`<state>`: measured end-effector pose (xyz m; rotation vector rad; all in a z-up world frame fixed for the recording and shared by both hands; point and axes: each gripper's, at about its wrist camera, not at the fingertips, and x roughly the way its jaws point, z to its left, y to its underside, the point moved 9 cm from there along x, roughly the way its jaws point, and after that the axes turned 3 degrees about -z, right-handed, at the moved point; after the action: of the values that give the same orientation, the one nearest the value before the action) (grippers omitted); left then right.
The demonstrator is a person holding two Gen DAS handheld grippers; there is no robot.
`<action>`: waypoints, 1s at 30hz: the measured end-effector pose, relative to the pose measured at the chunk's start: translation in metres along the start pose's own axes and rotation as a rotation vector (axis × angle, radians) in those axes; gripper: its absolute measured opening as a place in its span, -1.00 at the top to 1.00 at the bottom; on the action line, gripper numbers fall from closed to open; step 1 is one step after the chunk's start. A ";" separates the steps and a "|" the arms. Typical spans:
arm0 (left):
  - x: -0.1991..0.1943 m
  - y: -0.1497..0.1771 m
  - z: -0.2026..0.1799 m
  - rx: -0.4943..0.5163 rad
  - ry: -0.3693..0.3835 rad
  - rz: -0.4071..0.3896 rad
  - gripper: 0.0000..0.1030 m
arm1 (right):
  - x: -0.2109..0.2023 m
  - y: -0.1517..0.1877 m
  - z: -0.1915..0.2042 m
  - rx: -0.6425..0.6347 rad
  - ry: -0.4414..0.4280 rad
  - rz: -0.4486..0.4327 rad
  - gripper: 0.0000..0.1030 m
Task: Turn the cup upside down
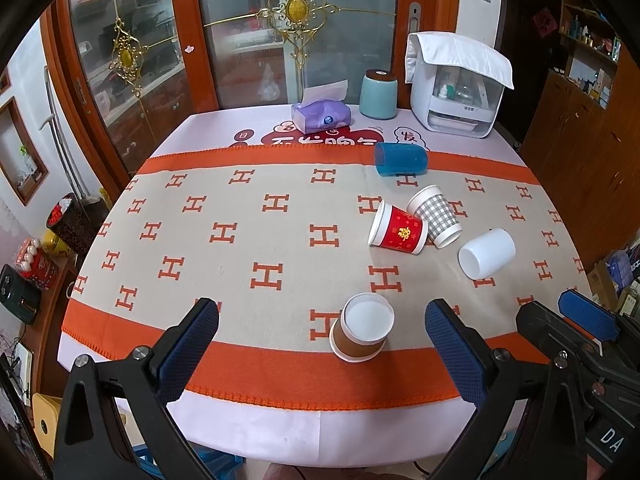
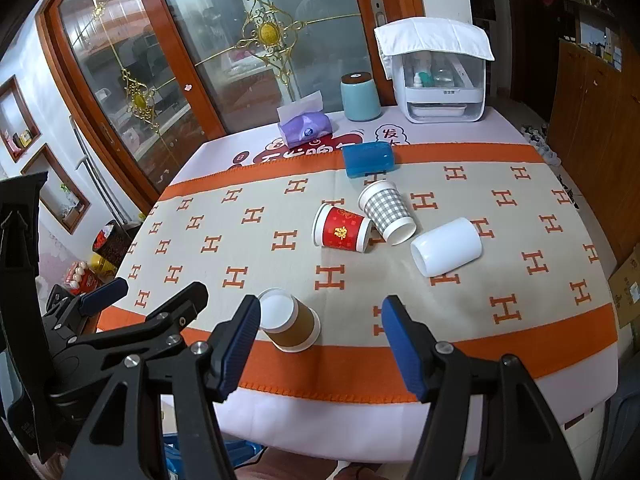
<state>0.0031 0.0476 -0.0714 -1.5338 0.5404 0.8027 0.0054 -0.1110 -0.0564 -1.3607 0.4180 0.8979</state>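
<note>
Brown paper cup (image 1: 362,330) stands base-up near the cloth's orange front band, already inverted. The white plastic cup (image 2: 446,246) lies beyond it to the right, mouth facing front-left, nearer the right gripper (image 2: 320,340). Both that and the left gripper (image 1: 322,344) gape wide, holding nothing.

Even, soft indoor light, short faint shadows under the cups ahead of the jaws, reflections on the glass doors (image 1: 240,40) far beyond them, dim room right, sharp centre, heavy fisheye bending and black vignette at corners.
</note>
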 end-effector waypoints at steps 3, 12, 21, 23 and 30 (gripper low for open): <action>0.002 0.001 0.002 0.000 0.000 0.003 -0.98 | 0.000 0.000 0.000 0.000 0.000 0.000 -0.23; 0.002 0.001 0.002 0.001 0.000 0.004 -0.98 | 0.000 0.000 0.000 0.000 0.002 0.001 -0.23; 0.003 0.001 0.003 0.002 0.001 0.004 -0.98 | 0.001 -0.002 0.000 0.001 0.000 0.002 -0.23; 0.003 0.000 0.002 0.001 0.000 0.005 -0.98 | 0.001 -0.003 0.000 0.002 -0.001 0.003 -0.23; 0.003 0.001 0.003 0.001 0.000 0.007 -0.98 | 0.002 0.000 0.001 0.004 -0.001 0.005 -0.23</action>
<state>0.0043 0.0508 -0.0743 -1.5323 0.5462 0.8072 0.0063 -0.1092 -0.0571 -1.3564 0.4219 0.9014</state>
